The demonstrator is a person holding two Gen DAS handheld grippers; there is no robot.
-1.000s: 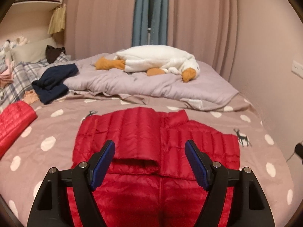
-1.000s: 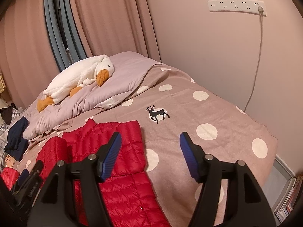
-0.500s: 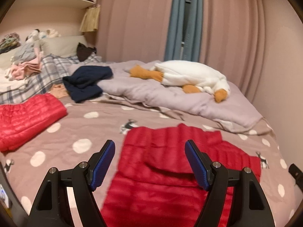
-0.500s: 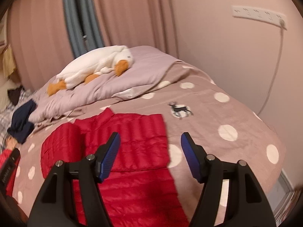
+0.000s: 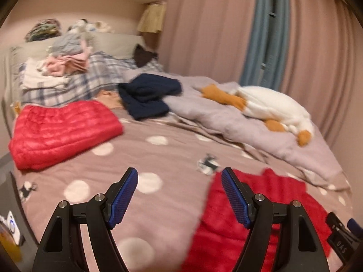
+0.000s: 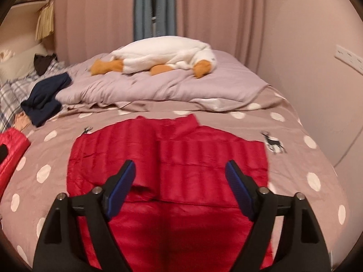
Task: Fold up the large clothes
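A red quilted down jacket (image 6: 181, 170) lies flat on the polka-dot bedspread (image 6: 301, 181), both sleeves folded inward over the body. My right gripper (image 6: 180, 181) is open and empty, held above the jacket's middle. In the left wrist view the jacket (image 5: 283, 215) lies at the lower right. My left gripper (image 5: 179, 195) is open and empty, over bare bedspread (image 5: 158, 158) just left of the jacket's edge. The tip of the right gripper shows at the far right edge of the left wrist view.
A second red down jacket (image 5: 61, 131), folded, lies at the left. A navy garment (image 5: 147, 97), a plaid blanket (image 5: 79, 86) with piled clothes (image 5: 65, 63), a lilac duvet (image 6: 158, 88) and a white plush goose (image 6: 168, 56) lie behind. Curtains and a wall close the far side.
My left gripper swung left, off the jacket and over the bare bedspread. My right gripper swung left from the jacket's right edge to above its middle. Both stayed open.
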